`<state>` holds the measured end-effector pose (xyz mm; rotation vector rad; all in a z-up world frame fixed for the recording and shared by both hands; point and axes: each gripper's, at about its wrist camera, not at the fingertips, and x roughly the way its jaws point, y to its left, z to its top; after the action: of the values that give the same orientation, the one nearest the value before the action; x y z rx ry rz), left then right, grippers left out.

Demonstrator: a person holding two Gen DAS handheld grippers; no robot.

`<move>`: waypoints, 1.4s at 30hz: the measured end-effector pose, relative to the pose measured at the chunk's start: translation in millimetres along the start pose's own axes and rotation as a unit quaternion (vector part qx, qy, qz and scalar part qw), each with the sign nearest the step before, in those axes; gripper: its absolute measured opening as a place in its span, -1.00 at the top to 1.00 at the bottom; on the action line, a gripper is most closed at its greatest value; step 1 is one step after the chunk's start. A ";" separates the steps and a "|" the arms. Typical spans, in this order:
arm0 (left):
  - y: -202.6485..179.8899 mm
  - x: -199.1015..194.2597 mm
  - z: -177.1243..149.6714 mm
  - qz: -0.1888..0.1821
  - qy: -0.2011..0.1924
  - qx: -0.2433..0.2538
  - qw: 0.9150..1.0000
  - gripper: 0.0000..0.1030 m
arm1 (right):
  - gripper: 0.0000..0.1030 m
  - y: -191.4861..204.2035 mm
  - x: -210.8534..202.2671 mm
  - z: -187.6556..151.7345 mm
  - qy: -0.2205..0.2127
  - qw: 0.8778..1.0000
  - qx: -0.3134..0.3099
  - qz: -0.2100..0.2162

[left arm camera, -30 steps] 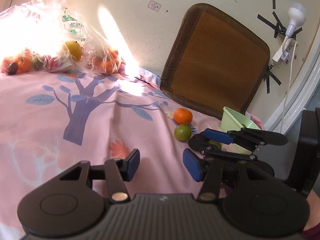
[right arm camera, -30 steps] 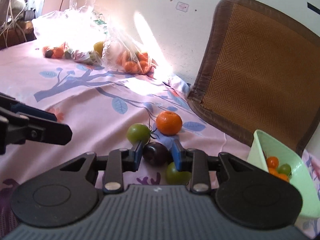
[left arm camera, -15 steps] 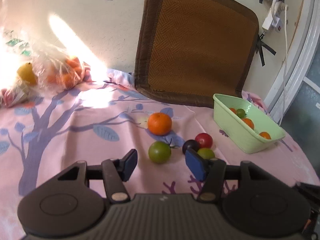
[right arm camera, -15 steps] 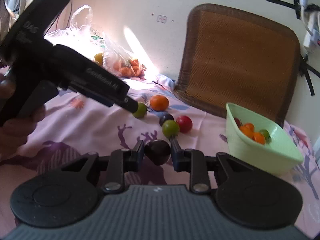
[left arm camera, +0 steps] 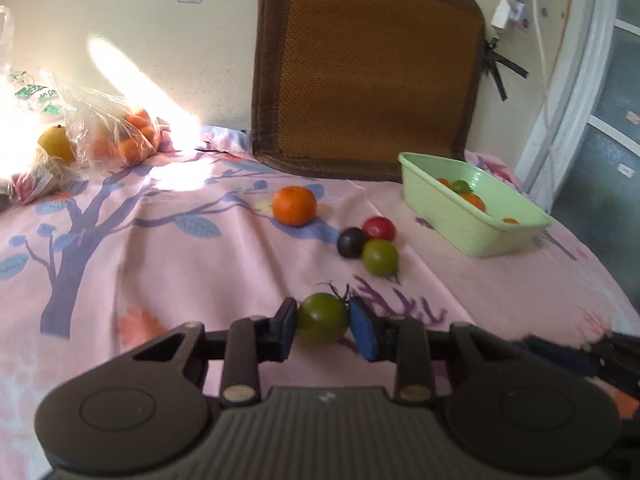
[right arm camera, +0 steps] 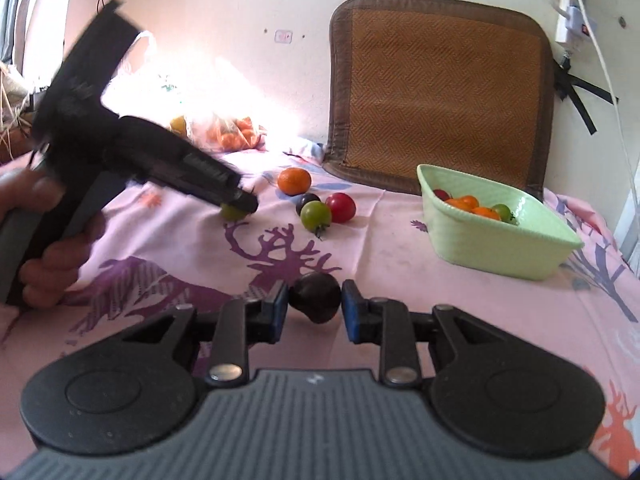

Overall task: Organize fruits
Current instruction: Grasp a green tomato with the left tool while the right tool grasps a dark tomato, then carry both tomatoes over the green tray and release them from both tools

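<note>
My left gripper (left arm camera: 323, 323) is shut on a green tomato (left arm camera: 322, 319) low over the pink cloth; it also shows in the right wrist view (right arm camera: 234, 211). My right gripper (right arm camera: 314, 305) is shut on a dark purple tomato (right arm camera: 315, 297) held above the cloth. On the cloth lie an orange tangerine (left arm camera: 294, 205), a dark tomato (left arm camera: 351, 242), a red tomato (left arm camera: 379, 228) and a green tomato (left arm camera: 380, 256). A pale green basin (left arm camera: 472, 224) at the right holds several small tomatoes (right arm camera: 472, 205).
A brown woven cushion (left arm camera: 368, 72) leans on the wall behind the fruit. Clear plastic bags of fruit (left arm camera: 120, 136) lie at the far left in sunlight. A white plug and cable (right arm camera: 576, 28) hang on the wall at the right.
My left gripper moved forward and closed on the green tomato. My right gripper drew back and up with the dark tomato.
</note>
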<state>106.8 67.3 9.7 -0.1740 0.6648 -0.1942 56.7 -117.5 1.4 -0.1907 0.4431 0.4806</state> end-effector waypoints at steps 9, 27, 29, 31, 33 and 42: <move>-43.1 -70.0 -54.3 -0.011 -0.026 0.068 0.997 0.42 | 0.39 16.0 -32.4 -21.4 0.000 0.999 0.022 0.036; -49.5 -61.7 -68.2 0.013 -0.006 0.091 0.996 0.43 | 0.38 26.8 -29.1 -29.3 0.012 0.999 -0.007 0.038; -55.9 -58.2 -65.3 0.009 -0.004 0.098 0.995 0.43 | 0.39 24.6 -31.3 -29.7 0.009 0.999 -0.006 0.035; -64.9 -53.4 -58.5 -0.012 0.001 0.099 0.995 0.43 | 0.39 17.5 -35.2 -30.2 0.000 1.000 0.001 0.020; -78.2 -48.3 -49.5 -0.035 -0.002 0.107 0.994 0.43 | 0.39 2.9 -40.1 -30.4 -0.010 1.000 0.020 -0.002; -154.4 4.2 -41.0 -0.099 0.020 0.169 0.980 0.43 | 0.38 -60.5 -65.0 -54.7 -0.012 0.991 0.072 -0.109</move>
<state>65.4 -87.1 9.6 0.0915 0.6447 -0.4992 14.4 -211.7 -13.2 -0.0911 0.4254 0.2355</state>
